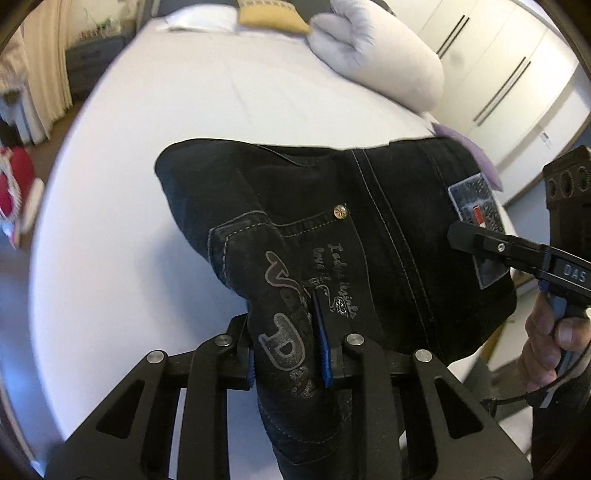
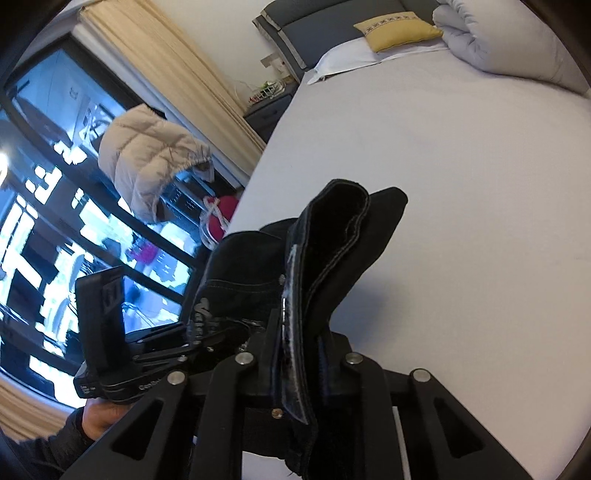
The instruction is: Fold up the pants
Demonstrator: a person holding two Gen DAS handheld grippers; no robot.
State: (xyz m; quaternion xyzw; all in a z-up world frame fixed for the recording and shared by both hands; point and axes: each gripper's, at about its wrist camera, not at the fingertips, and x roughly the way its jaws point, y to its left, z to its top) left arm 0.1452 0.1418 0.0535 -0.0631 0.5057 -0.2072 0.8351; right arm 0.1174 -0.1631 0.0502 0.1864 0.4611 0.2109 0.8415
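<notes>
- Left wrist view, nearest the lens: the left gripper [image 1: 286, 334] stands with its jaws drawn close on a bunched fold of the black pants [image 1: 332, 221]; the blue pad of one finger presses the denim beside the printed lettering. Cloth fills the gap, so the hold reads as firm.
- The pants hang above the white bed [image 1: 147, 147], their top end spread between the two tools. The waist patch [image 1: 476, 218] lies at the far right edge.
- The right gripper [image 1: 458, 236] reaches in from the right at that patch, carried by a hand [image 1: 546, 343]. From here its bite is narrow; whether both pads cover cloth cannot be told.
- Risk: the left bite takes a thick wad, not a flat edge. Judged likely to crease the fold line or shed a layer when tensioned.
- Right wrist view, nearest the lens: the right gripper [image 2: 299, 363] is nearly closed on the waistband edge of the pants [image 2: 332, 240], the patch strip running down between its jaws.
- The left gripper [image 2: 207, 338] holds the cloth just beside it, at the left.
- Risk: the two holds sit close together, so most of the garment hangs unsupported. A swing onto the bed could land it twisted.
- Risk: the rolled duvet [image 2: 498, 33] and yellow cushion [image 2: 399, 31] lie well apart; no obstruction expected.
</notes>
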